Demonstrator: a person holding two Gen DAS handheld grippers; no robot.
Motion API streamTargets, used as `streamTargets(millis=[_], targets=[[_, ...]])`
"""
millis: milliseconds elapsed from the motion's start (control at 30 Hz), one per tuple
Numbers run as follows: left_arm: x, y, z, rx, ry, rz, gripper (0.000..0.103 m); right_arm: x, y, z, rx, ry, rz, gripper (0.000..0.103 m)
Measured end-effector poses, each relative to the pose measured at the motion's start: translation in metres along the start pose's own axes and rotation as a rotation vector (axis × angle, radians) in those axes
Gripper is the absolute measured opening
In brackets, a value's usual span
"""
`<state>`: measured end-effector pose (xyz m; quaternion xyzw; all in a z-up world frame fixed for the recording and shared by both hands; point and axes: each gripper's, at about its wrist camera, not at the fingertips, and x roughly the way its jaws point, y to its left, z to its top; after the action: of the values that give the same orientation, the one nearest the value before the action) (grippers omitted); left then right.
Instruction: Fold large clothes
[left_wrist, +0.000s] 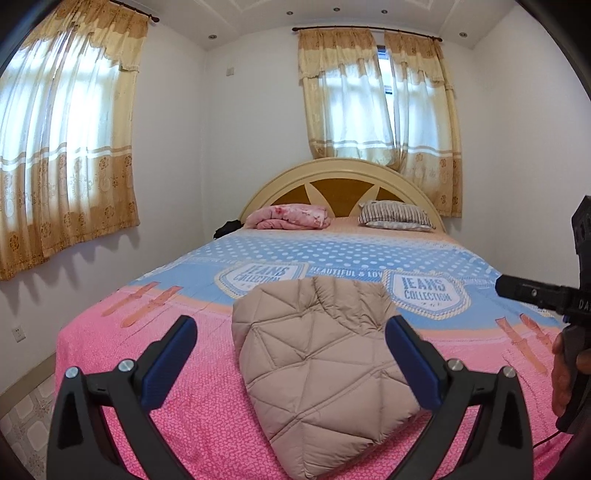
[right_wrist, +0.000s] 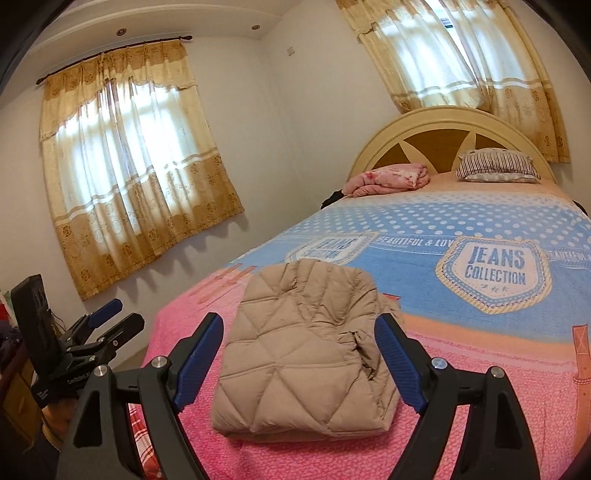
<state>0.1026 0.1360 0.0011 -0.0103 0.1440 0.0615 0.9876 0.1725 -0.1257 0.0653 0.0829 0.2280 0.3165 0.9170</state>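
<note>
Jacket (left_wrist: 314, 354), beige quilted, lies folded into a compact bundle on the pink end of the bedspread (left_wrist: 147, 369), near the bed's foot edge. Left gripper (left_wrist: 291, 354) hovers over it, fingers spread wide, gripping nothing. Right gripper (right_wrist: 299, 362) likewise spread apart, empty, above the bundle.

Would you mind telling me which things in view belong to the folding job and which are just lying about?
Part of the job:
- beige quilted jacket, lying folded on the bedspread
- left claw, open
- right claw, open

Just lying about:
- pink folded blanket
- striped pillow
- dark item beside the bed, unclear
</note>
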Motion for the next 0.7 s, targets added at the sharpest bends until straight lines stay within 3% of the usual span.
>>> streamTargets(millis=[700], targets=[[0.0, 0.007, -0.003, -0.021, -0.013, -0.009, 0.103, 0.001, 0.012, -0.011, -0.008, 0.028, 0.021, 0.085]])
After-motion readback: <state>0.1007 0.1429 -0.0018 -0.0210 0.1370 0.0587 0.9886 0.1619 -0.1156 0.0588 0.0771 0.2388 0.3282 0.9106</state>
